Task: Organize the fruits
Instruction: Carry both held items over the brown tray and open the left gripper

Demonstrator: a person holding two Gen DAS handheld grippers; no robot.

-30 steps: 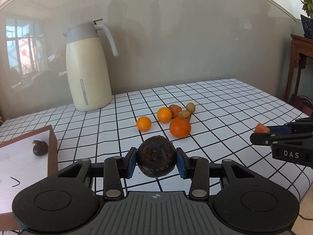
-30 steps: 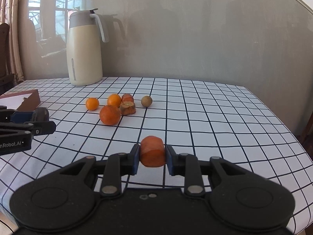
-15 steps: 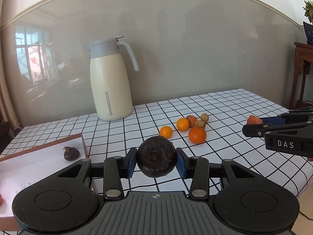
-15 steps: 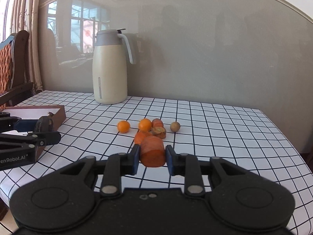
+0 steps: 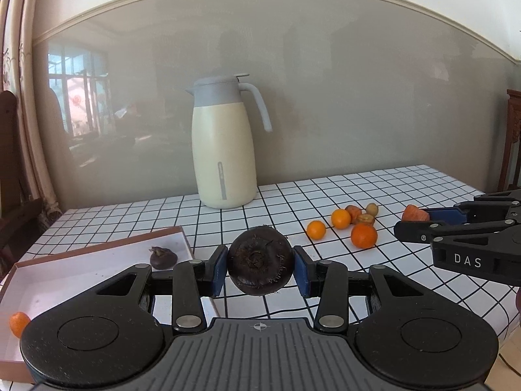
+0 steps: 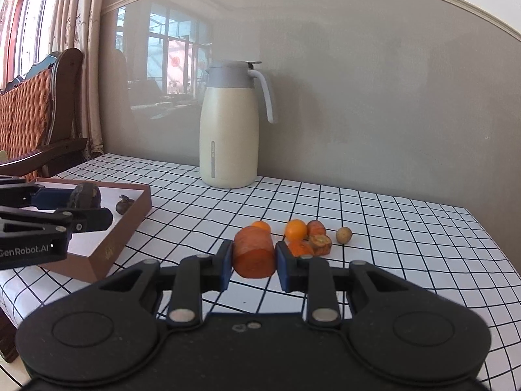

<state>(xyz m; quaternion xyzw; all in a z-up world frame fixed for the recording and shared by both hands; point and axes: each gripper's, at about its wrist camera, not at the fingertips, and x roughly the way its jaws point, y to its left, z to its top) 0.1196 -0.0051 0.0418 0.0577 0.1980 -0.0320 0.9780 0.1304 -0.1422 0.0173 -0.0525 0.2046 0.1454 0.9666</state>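
Your left gripper (image 5: 260, 265) clamps a dark water chestnut (image 5: 260, 265) at frame centre; your right gripper (image 6: 254, 262) pinches a carrot chunk (image 6: 254, 255), box (image 6: 107, 247) at left.

Dark round fruit (image 5: 260, 258) between left gripper (image 5: 260, 268) jaws, above checked table (image 5: 407, 192)

Table with black-grid white cloth (image 5: 407, 189), cream jug (image 5: 223, 150), brown-sided box (image 6: 107, 247), loose cluster of oranges (image 5: 364, 235)

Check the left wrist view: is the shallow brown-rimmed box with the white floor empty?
No, the shallow brown-rimmed box already holds a dark brown water chestnut near its far end and a small orange fruit at its near left edge.
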